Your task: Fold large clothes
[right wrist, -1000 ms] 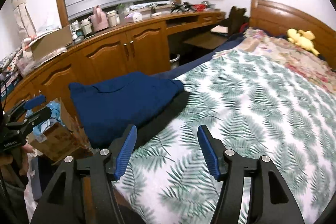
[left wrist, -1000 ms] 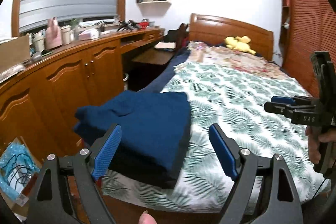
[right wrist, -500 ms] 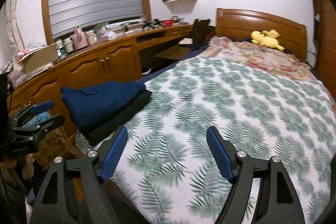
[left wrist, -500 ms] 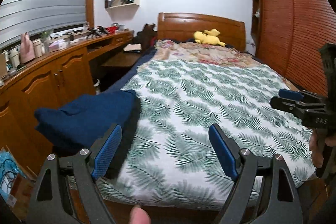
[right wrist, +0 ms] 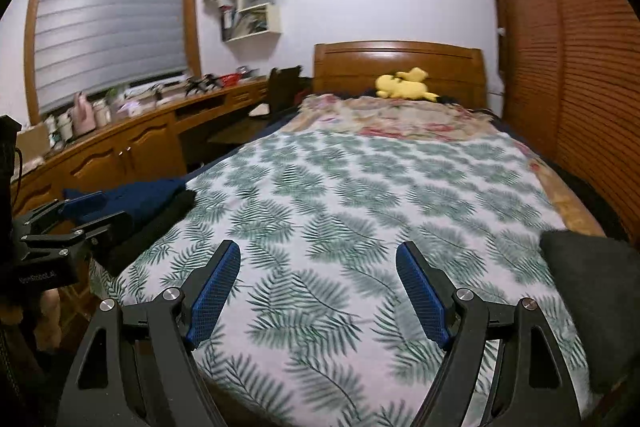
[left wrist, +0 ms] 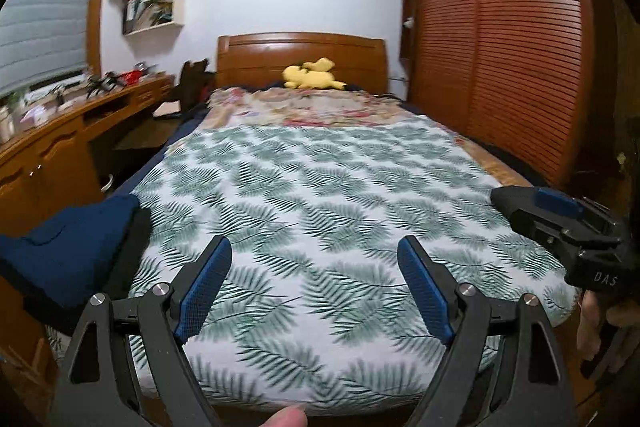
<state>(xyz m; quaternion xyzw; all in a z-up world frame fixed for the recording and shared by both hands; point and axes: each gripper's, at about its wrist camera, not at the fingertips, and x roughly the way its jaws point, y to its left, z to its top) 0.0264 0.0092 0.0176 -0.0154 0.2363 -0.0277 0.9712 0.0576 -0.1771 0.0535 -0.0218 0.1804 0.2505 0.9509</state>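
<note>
A folded navy garment (left wrist: 68, 259) lies on top of a black one (left wrist: 132, 251) at the near left corner of the bed (left wrist: 320, 195), the stack overhanging the mattress edge on the side facing the wooden cabinets (right wrist: 116, 155). From my left gripper (left wrist: 314, 287) the pile sits off to the left, just beside the left finger (left wrist: 204, 287) and outside the gap between the two. My left gripper is spread wide with nothing between its blue pads, held above the foot of the bed and pointed toward the headboard (left wrist: 302, 55).

My right gripper (right wrist: 318, 291) is likewise released, fingers wide apart and empty, over the leaf-print cover (right wrist: 340, 211). From this side the navy garment (right wrist: 148, 195) lies well to the left, behind my left gripper (right wrist: 80, 223), which shows at the frame's left edge. In the left wrist view my right gripper (left wrist: 560, 223) appears at the right edge, apart from the stack by the full width of the bed.

A dark grey cloth (right wrist: 592, 291) rests at the near right corner of the bed, just right of my right gripper's right finger (right wrist: 420, 295). Farther up, a floral blanket (right wrist: 392, 119) covers the head of the mattress, and a yellow plush toy (right wrist: 404, 85) lies against the headboard. A slatted wardrobe (left wrist: 500, 39) runs along the right wall; a white shelf (right wrist: 252, 3) and a shuttered window (right wrist: 108, 23) are on the left.
</note>
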